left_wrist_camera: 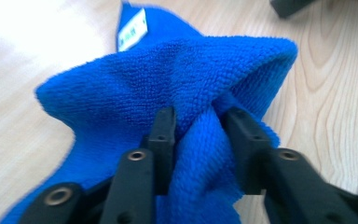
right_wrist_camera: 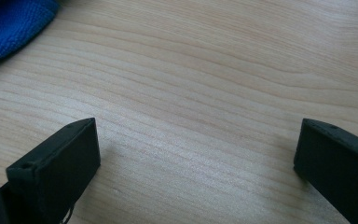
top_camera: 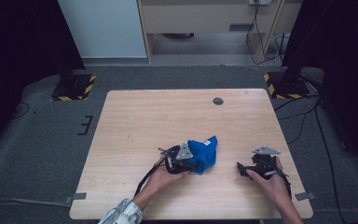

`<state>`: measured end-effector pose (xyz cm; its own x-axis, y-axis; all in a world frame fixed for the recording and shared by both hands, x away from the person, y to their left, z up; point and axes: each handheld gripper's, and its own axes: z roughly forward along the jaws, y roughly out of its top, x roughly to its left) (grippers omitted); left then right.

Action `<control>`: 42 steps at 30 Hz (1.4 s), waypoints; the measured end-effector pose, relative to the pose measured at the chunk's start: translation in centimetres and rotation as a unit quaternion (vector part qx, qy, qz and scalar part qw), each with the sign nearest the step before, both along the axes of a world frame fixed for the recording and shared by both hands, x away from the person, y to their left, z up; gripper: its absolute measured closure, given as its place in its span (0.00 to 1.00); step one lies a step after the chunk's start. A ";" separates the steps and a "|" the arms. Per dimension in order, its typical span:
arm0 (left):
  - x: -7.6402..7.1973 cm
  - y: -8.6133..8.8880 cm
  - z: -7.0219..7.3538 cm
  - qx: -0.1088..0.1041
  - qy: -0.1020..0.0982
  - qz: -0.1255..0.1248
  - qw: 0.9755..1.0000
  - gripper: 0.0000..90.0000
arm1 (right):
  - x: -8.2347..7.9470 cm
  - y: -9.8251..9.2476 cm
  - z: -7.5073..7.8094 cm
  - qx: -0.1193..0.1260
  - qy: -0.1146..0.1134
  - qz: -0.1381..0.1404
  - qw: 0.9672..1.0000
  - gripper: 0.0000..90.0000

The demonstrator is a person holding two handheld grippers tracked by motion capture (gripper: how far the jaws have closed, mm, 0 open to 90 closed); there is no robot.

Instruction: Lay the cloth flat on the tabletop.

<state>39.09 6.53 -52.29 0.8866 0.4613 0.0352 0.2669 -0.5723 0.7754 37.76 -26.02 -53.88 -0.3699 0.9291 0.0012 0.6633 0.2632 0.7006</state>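
1. Pale wood-grain table (top_camera: pixel 135 116) under me, grey carpet around it, dark curtains to either side; the top carries little besides one blue cloth (top_camera: pixel 204 153), bunched up near the front edge, a bit left of centre.
2. My left gripper (left_wrist_camera: pixel 196 122) has a fold of that cloth between its jaws. In the left gripper view the terry pile bulges up between the two black fingers and presses against both, so I call it a hold, jaws set narrow around a thick pleat.
3. My right gripper (right_wrist_camera: pixel 196 144) rests over bare wood with its jaws wide and nothing between them; the cloth's edge (right_wrist_camera: pixel 9 28) sits well off toward its upper left corner.
4. I judge the cloth light, soft and limp: it drapes and will sag from any single hold, with nothing to break.
5. Looped pile should give good friction, so slipping is unlikely, but a bunched pinch can shed layers.
6. A white label (left_wrist_camera: pixel 133 30) marks one corner, lying on the far side of the heap.
7. To spread it, I would take the hem near that label with my right gripper, catching one layer only.
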 end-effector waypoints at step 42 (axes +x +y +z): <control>1.8 11.6 1.5 -0.014 0.012 0.230 0.973 0.32 | 7.6 7.4 3.9 0.068 -0.052 0.112 0.990 0.70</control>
<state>40.86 18.08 -50.75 0.5866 0.8099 -0.0016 0.5086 -0.3668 0.7789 45.34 -18.59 -49.98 -0.5715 0.8173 0.0728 0.5220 0.2937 0.8008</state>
